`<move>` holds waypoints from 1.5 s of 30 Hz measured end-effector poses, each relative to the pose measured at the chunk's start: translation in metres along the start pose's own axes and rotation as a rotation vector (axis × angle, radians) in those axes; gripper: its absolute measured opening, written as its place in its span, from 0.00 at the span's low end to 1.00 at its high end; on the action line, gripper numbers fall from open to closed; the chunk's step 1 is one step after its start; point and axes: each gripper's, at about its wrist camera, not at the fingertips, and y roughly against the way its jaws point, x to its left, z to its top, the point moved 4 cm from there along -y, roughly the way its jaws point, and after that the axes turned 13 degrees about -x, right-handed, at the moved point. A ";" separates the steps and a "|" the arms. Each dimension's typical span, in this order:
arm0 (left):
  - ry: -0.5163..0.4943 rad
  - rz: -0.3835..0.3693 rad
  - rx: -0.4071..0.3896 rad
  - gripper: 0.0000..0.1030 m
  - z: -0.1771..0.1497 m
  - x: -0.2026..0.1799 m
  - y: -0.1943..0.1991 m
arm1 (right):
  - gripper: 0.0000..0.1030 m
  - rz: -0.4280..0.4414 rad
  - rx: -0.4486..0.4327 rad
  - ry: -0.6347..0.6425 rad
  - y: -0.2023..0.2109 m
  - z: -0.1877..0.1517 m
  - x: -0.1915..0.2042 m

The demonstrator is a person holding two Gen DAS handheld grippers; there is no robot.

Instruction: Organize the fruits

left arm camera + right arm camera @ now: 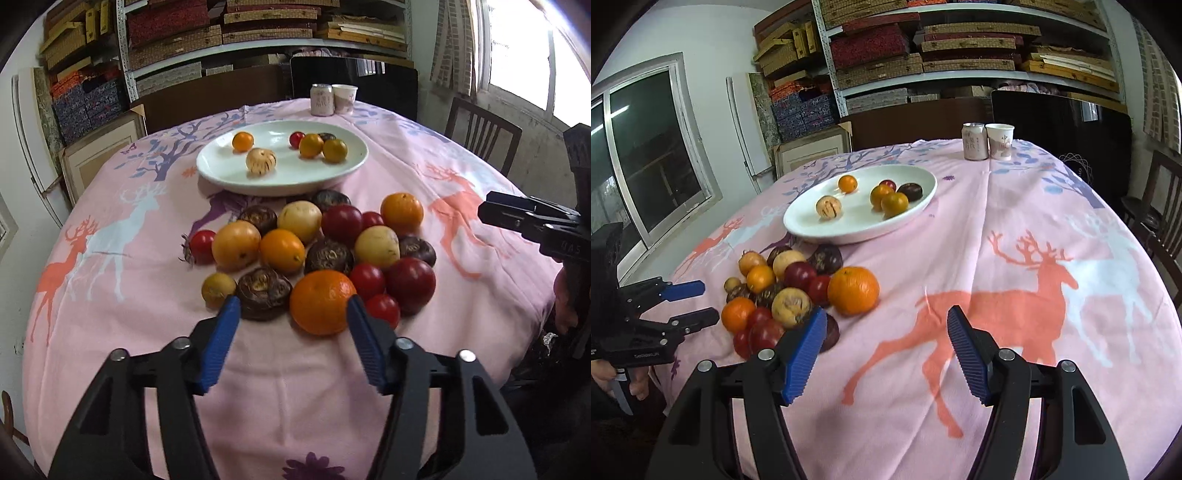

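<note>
Both your tongs stand apart and empty: left gripper (291, 308) before the fruit pile (314, 251), right gripper (886, 319) over bare pink tablecloth (1015, 229). Beyond the pile, a white plate (221, 166) holds six fruits; farther back stand a can (321, 99) and paper cup (345, 98).

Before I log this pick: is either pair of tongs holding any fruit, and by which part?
Nothing is held. Left tongs and right tongs are both open and empty.

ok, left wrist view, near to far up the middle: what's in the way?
left gripper → big orange → white plate holding some fruit → pink can beside paper cup → shelves of boxes.
</note>
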 end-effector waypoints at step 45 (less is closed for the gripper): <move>0.284 -0.091 -0.058 0.30 -0.005 0.017 0.008 | 0.60 0.166 0.117 0.170 -0.032 -0.030 0.099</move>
